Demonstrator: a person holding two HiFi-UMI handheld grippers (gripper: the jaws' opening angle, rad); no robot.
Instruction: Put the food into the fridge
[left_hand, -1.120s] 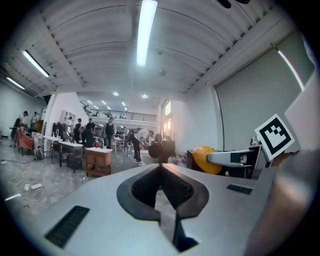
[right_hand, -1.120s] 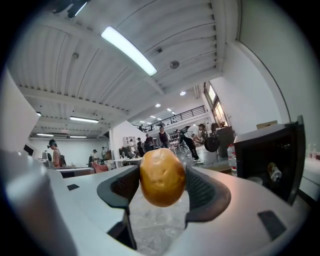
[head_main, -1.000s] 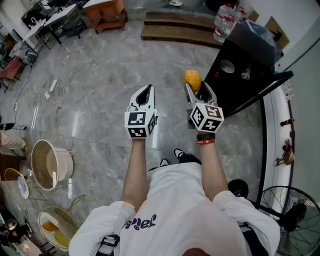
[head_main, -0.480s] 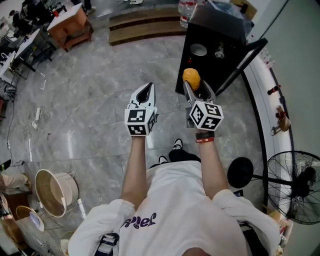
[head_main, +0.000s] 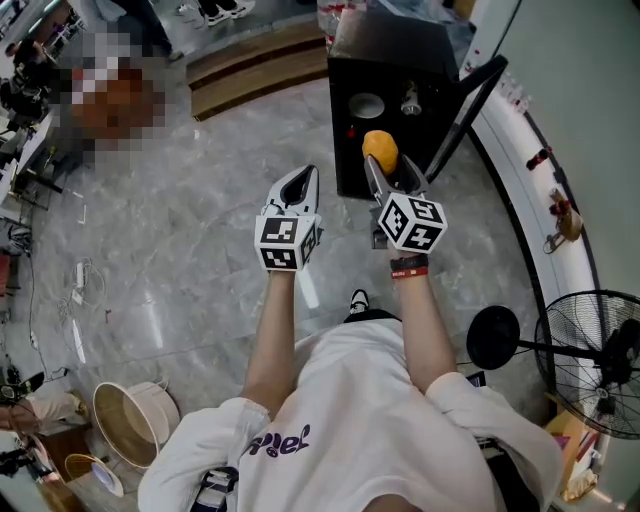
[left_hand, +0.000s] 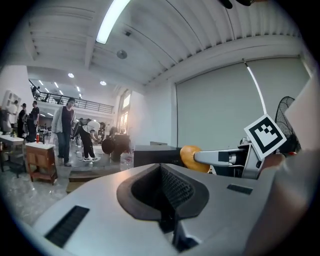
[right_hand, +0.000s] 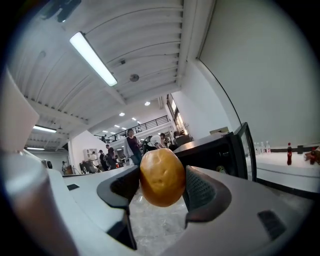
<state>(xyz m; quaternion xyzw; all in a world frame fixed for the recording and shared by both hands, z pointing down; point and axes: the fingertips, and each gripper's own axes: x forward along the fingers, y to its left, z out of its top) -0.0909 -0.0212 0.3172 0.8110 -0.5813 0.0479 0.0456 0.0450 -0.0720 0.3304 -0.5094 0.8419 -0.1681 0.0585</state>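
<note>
Two grippers were held out ahead of the person, side by side and apart, above the grey marble floor (head_main: 190, 210). The right gripper (head_main: 390, 166) had its fingers (right_hand: 201, 191) pinching a round golden-brown piece of food (right_hand: 161, 177) from both sides, the pads pressed against it, so that it hung in the air. The food was not yet inside the small black fridge (head_main: 392, 36). It was in front of the open compartment, and the right gripper view showed the fridge beyond it and to the right. The fridge door (head_main: 472, 100) stood open on the right side. A pale round thing and a small item sat on a shelf inside (too small to tell what they were). The left gripper (head_main: 298, 180) carried nothing, and its fingers (left_hand: 176, 188) were pressed together. A standing fan (head_main: 590, 362) stood at the lower right and a pale bucket (head_main: 130, 422) at the lower left.
</note>
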